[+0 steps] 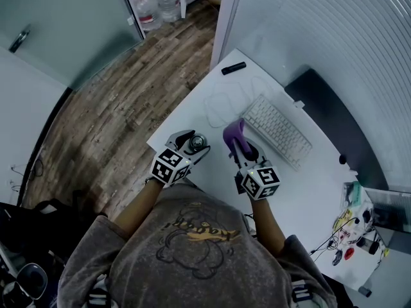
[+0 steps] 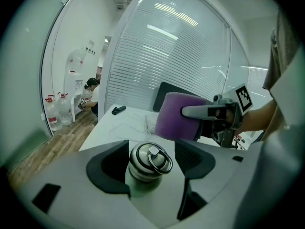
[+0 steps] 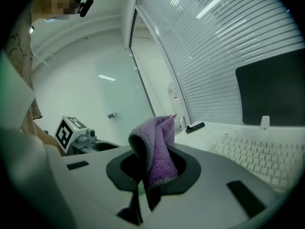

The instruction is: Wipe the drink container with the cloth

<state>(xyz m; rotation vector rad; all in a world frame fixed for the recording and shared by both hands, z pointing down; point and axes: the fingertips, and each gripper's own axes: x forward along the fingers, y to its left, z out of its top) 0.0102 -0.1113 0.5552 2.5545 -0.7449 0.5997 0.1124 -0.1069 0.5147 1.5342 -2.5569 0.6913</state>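
Both forearms reach forward from the grey shirt with the elbows bent, and the two claws sit close together over the near edge of the white desk (image 1: 308, 191), marker cubes turned up toward the head camera. The left gripper (image 1: 190, 145) points forward and slightly right; the right gripper (image 1: 241, 149) points forward and slightly left, so they angle in toward each other.

My left claw is closed on the drink container (image 2: 148, 162), a metal bottle. It sits squarely between the two dark pads, which clasp its body below the lid. Its long axis runs up and down, across the line of the jaws, with the lid and its ring handle pointing up and leaning a little toward the claw's right pad. The body drops out of sight below the jaws.

My right claw is clamped on the purple cloth (image 3: 157, 151). The folded cloth sticks up and forward out of the jaws, its rounded fold at the top. Seen from the left claw, the cloth hangs just ahead of and to the right of the lid, near it but apart. Beyond the right claw, to its right, lies a white keyboard (image 1: 277, 130).
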